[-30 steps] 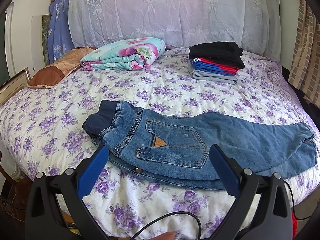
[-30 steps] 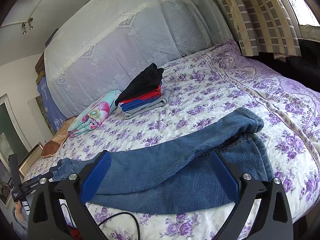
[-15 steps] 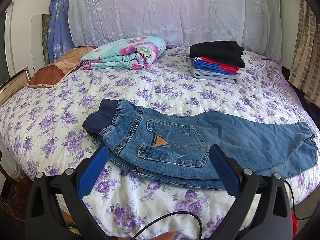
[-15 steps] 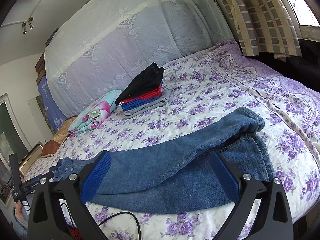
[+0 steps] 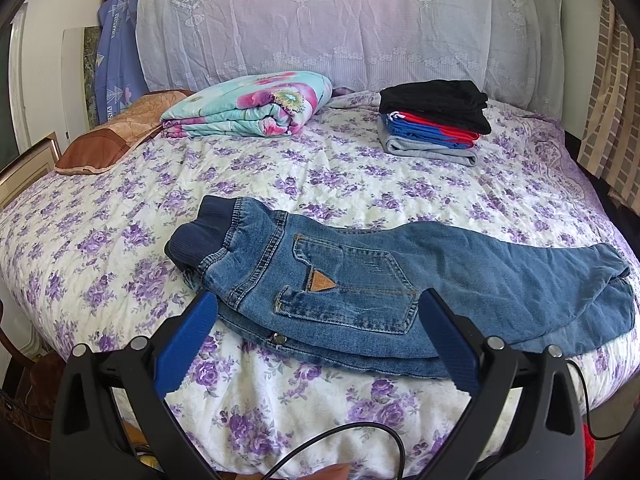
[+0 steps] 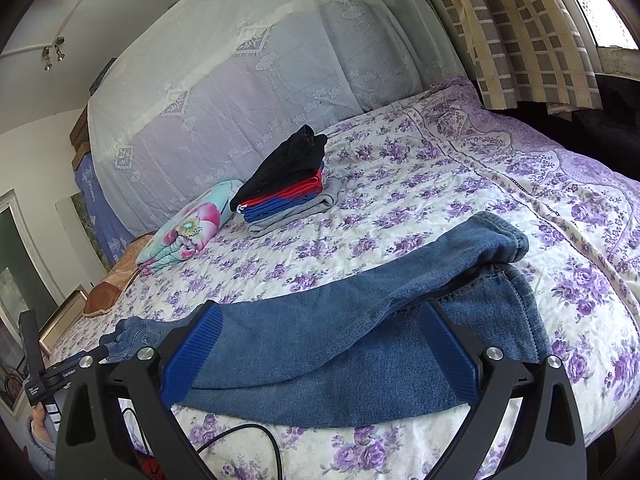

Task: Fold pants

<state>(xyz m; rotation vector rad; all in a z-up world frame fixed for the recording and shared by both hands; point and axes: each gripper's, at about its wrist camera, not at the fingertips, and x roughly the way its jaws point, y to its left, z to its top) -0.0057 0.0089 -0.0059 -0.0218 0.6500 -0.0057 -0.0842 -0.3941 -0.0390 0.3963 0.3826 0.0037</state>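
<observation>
The left wrist view looks from the bed's near edge across the bed (image 5: pixel 360 184) toward the headboard, close above the waistband of the jeans (image 5: pixel 360 280). The right wrist view sits close over the leg end of the jeans (image 6: pixel 340 340), facing diagonally left. Both share the jeans and the clothes stack (image 5: pixel 434 120) (image 6: pixel 288 184).

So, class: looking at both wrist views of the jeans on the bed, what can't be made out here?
- Lower leg of the jeans: mostly covered by the upper leg, both views.
- Waistband: behind the right gripper finger, right view.
- Garments in the folded stack: only edges show.
- Bed front edge: cut off behind the left gripper.
</observation>
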